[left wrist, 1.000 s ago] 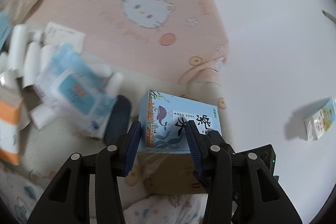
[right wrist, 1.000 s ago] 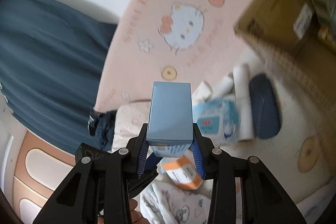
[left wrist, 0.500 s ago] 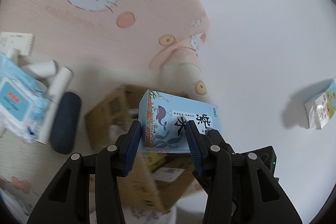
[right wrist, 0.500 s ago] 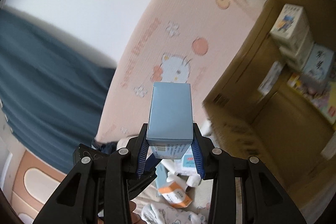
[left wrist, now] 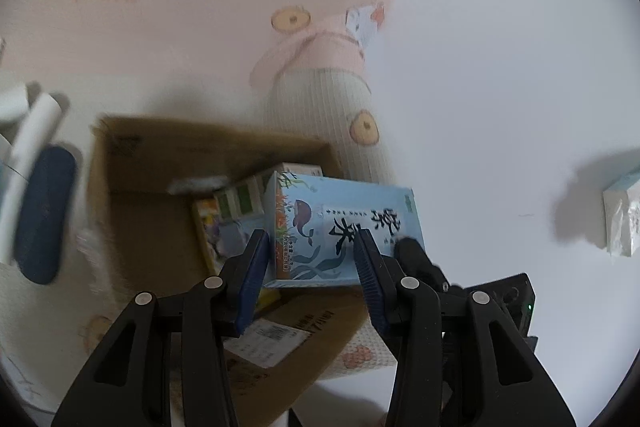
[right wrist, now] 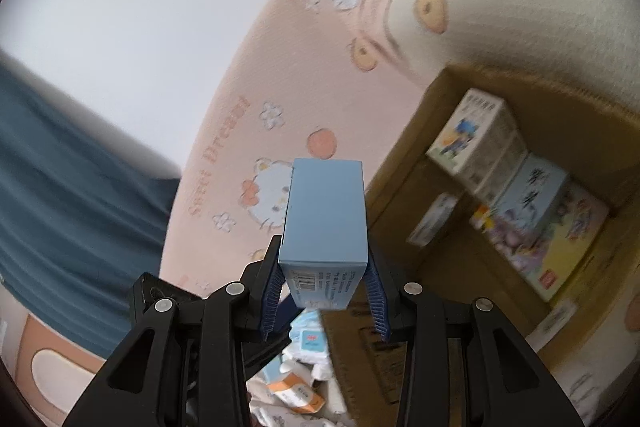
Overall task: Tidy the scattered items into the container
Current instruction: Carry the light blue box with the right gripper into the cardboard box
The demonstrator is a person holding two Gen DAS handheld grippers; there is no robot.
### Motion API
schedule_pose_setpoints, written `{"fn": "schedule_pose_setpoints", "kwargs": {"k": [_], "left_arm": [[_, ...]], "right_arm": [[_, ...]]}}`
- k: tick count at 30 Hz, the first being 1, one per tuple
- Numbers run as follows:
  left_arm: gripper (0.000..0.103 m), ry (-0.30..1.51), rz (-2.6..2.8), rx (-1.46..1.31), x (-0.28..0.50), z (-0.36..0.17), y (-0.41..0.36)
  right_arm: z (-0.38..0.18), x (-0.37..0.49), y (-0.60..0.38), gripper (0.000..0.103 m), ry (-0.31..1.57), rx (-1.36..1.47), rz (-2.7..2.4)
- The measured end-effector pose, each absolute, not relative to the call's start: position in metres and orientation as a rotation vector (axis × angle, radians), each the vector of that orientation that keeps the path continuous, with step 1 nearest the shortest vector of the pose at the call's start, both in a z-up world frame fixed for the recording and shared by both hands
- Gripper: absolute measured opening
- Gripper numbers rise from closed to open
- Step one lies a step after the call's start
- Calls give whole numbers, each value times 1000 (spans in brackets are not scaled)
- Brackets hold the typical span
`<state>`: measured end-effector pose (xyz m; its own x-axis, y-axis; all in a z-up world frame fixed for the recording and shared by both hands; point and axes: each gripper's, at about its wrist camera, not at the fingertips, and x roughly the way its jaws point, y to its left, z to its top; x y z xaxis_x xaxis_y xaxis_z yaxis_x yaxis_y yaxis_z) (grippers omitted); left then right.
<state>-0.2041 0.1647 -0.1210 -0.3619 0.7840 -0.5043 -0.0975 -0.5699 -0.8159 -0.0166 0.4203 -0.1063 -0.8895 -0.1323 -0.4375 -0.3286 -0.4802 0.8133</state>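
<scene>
Boxes ride clamped, one per gripper: left gripper (left wrist: 310, 261) grasps a whale-print box (left wrist: 340, 223) above the cardboard container (left wrist: 152, 163); right gripper (right wrist: 323, 285) clenches a plain blue box (right wrist: 325, 215) beside its open top. Both look poised for dropping in, judging by packets already inside.

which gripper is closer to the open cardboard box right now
Left. The left gripper, shut on its whale-print box, is over the cardboard box opening. The right gripper, shut on a plain blue box, is off to the side of the carton, short of its rim.
</scene>
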Motion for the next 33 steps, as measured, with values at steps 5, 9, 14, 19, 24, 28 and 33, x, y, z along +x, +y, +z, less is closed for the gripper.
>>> {"fn": "schedule_pose_setpoints", "kwargs": {"k": [5,9,14,19,24,28,33], "left_arm": [[48,-975,1931,-1315,-216,-131,189],[48,-974,1897,-1359,-225,-144,210],[48,-1040,1845,-1430,-229,-173,219],[48,-1162,1771,-1537,-236,-215,221],[48,-1221,1757,-1591,-240,-235,221],[48,-1193,1772,-1610,-248,-241,230],[48,-1222,1749,-1628,-251,-259,233]], "right_arm": [[-109,-13,447,35,1525,-701,2468],[-116,-10,465,35,1533,-726,2417],[-132,-11,477,35,1513,-792,2346],[-155,-23,485,35,1487,-918,2238],[-171,-34,492,35,1497,-986,2151],[-183,-37,501,35,1560,-988,2061],[-192,-42,507,36,1578,-1013,1995]]}}
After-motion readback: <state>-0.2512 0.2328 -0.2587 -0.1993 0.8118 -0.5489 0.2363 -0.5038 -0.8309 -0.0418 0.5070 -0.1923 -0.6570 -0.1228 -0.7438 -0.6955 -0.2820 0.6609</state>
